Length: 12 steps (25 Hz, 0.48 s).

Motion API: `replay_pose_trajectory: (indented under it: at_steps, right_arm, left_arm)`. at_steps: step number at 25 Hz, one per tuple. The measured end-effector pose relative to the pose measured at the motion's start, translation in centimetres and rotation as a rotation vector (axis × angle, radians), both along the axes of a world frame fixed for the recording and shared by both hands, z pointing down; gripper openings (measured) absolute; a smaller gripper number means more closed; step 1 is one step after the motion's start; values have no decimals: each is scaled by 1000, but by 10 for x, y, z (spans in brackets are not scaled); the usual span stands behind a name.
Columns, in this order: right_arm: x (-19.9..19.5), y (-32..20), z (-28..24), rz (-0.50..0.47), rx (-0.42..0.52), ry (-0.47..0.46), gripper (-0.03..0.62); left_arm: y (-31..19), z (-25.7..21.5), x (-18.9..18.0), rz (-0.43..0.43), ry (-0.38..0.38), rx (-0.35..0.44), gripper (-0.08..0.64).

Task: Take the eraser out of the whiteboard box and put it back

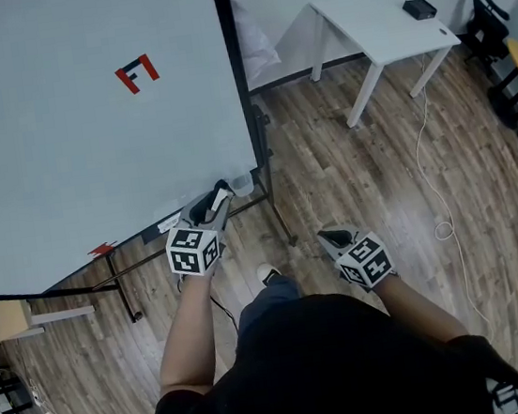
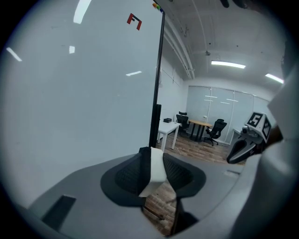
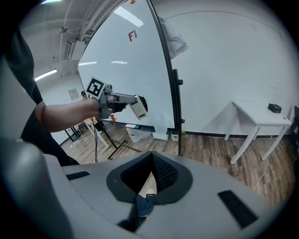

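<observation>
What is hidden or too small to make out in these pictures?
Head view: inside of the pale translucent box at the whiteboard corner, too small to see.
Left gripper view: white block eraser, gripped faces covered by the left gripper pads.
Head view: small black object on the white table, too small.

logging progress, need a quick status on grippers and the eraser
Left gripper shut on eraser. Right gripper shut, empty. Eraser in front of whiteboard, near its lower corner. Nothing seen in the way.
</observation>
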State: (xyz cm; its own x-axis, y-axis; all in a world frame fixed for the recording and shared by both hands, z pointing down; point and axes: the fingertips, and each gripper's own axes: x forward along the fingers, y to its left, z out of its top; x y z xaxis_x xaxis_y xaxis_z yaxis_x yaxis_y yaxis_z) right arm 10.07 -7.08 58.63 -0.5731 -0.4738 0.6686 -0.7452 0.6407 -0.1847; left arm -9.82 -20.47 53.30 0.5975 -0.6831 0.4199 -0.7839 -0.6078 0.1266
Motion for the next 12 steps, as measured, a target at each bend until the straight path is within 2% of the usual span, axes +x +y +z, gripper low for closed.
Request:
replay_pose_trajectory:
  at_steps: [12]
  right_arm:
    - [-4, -18, 9, 33, -16, -8, -5]
  left_arm:
    - [-32, 3, 15, 32, 19, -3, 152]
